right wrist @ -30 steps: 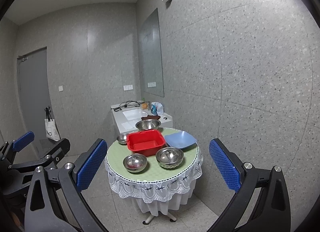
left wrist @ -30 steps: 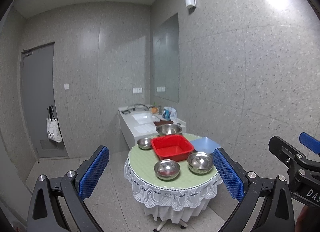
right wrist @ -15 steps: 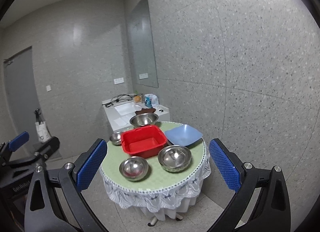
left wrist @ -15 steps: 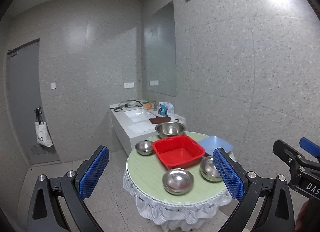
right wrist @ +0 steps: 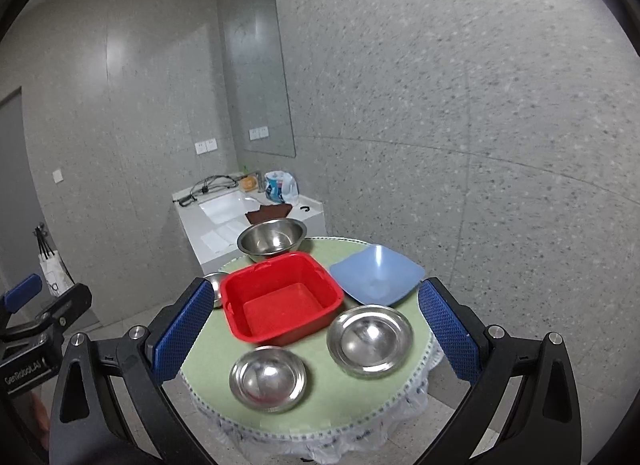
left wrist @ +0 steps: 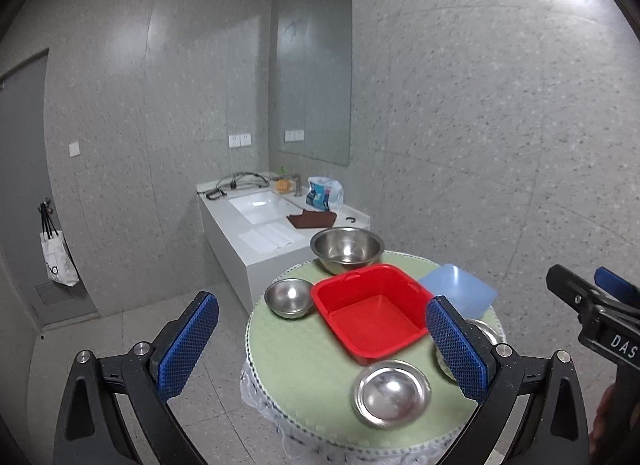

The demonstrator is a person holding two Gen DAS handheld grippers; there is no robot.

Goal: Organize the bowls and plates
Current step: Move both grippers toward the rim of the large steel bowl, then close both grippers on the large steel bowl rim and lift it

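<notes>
A round table with a green cover holds a red square tub in the middle. Behind the tub stands a large steel bowl. A small steel bowl sits left of the tub. A blue square plate lies to the right. Two steel bowls sit in front: one near the edge, another right of it, partly hidden behind my finger in the left wrist view. My left gripper and right gripper are open, empty, short of the table.
A white sink counter stands behind the table against the wall, with a brown cloth, a bag and cables on it. A grey wall runs close along the table's right. A door and hanging tote bag are far left.
Both grippers have moved closer to the table; the tub and bowls look larger and sit lower in both views. Both stay open.
</notes>
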